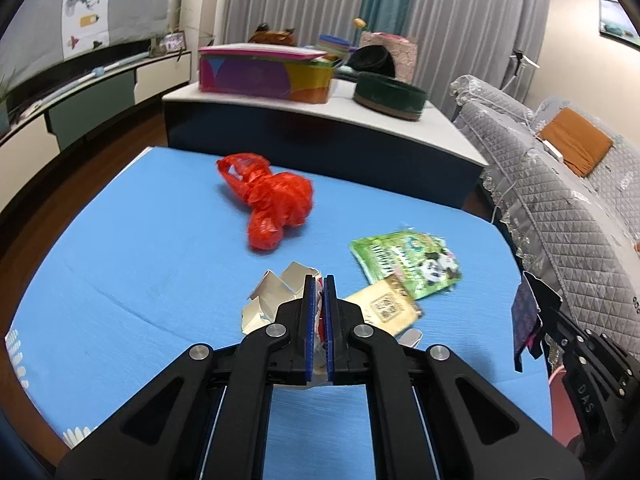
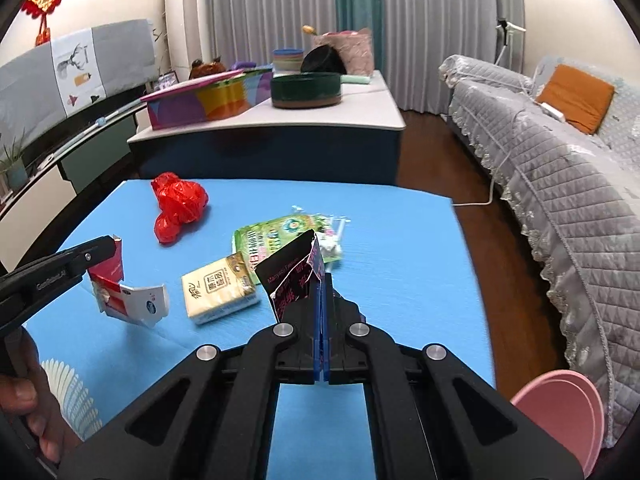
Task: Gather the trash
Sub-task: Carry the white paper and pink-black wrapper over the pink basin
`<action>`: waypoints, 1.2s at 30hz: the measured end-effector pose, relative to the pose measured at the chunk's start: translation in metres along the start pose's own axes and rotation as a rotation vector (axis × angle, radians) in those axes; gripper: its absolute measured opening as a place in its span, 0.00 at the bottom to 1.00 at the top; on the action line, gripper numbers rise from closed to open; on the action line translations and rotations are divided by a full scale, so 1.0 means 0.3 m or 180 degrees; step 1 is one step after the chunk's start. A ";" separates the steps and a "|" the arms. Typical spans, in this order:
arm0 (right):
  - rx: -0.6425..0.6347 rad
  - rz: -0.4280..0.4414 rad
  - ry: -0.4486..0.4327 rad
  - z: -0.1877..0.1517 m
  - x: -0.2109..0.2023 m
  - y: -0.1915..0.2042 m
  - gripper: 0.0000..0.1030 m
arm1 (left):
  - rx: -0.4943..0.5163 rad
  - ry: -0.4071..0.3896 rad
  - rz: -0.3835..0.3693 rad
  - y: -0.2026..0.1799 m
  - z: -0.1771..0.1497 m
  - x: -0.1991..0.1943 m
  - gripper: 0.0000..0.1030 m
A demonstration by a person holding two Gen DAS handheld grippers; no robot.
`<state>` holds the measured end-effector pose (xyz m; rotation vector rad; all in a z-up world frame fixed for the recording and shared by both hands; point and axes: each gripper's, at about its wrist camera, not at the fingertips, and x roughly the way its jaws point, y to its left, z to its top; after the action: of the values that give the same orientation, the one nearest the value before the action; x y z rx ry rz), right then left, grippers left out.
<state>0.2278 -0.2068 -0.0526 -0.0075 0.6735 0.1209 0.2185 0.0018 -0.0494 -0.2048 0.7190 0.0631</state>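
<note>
Left claw (image 1: 319, 280) clamped on a torn red-and-white carton (image 2: 120, 292), carried clear of the blue worktop (image 1: 140, 280), presumably so it can travel to a bin. Right claw (image 2: 322, 280) pinched shut on a dark wrapper with pink print (image 2: 294, 272), likewise lifted off the surface and sticking up past the tips, probably caught by one edge because it is thin and floppy.

Left to right from the carton: crumpled red plastic bag (image 2: 178, 206) behind and slightly right, well apart from both claws; yellow tissue pack (image 2: 218, 290) just right of the carton, lying flat; green panda pouch (image 1: 406, 262) beyond the tissue pack, touching or overlapping its far corner, partly hidden behind the dark wrapper in the right wrist view. Pink bin rim (image 2: 560, 412) far right, off the worktop edge, near the right claw, likely the drop spot for both held pieces.
</note>
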 end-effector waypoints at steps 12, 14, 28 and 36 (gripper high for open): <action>0.0118 -0.0212 -0.0113 -0.051 -0.159 -0.141 0.00 | 0.0283 -0.0098 -0.0156 -0.179 -0.033 -0.056 0.04; 0.0138 -0.0257 -0.0130 -0.060 -0.183 -0.167 0.00 | 0.0342 -0.0116 -0.0189 -0.213 -0.040 -0.063 0.04; 0.0385 -0.0563 -0.0219 -0.099 -0.309 -0.356 0.01 | 0.0744 -0.0183 -0.0463 -0.432 -0.103 -0.096 0.04; 0.0542 -0.0759 -0.0212 -0.122 -0.362 -0.455 0.01 | 0.0914 -0.0204 -0.0653 -0.546 -0.139 -0.111 0.04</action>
<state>0.1364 -0.3558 -0.0180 0.0793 0.6099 -0.1651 0.1875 -0.1667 -0.0310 -0.0008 0.6318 -0.2273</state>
